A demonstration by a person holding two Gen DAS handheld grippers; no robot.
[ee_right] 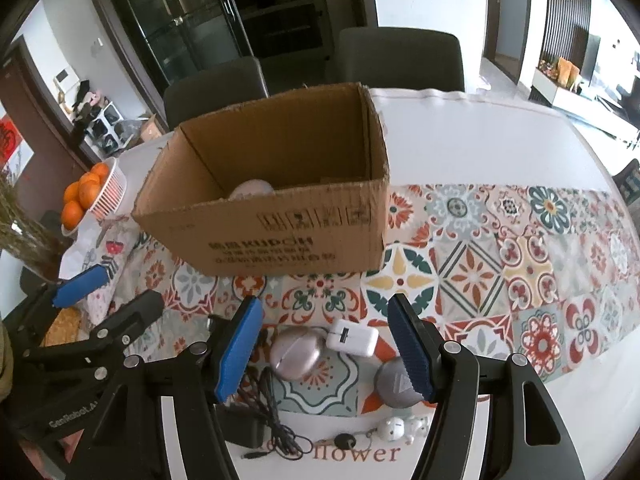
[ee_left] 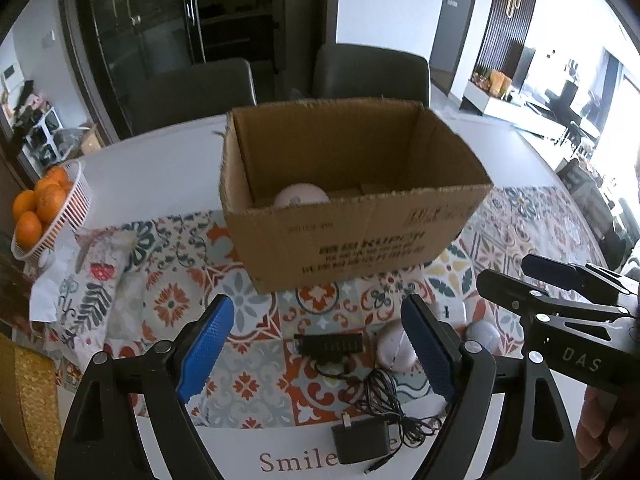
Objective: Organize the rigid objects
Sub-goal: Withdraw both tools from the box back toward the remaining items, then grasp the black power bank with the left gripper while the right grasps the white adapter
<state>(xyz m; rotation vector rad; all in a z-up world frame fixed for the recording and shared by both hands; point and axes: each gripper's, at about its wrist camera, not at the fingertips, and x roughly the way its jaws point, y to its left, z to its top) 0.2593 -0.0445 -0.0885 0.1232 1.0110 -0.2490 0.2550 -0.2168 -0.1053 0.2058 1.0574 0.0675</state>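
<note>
Both grippers, left gripper (ee_left: 318, 354) and right gripper (ee_right: 324, 354), hang wide-jawed and empty over small gadgets, open brown cardboard box (ee_right: 280, 232) at twelve o'clock, likely ready to receive them.

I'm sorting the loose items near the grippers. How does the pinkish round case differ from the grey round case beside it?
The pinkish round case is pale and glossy with a seam across its top; the grey round case is darker, with a small triangular mark. The pinkish round case lies clear in the gap between the right gripper fingers, touching the white charger; the grey round case is partly hidden behind one finger. Both are rounded and lie on the patterned cloth.
</note>
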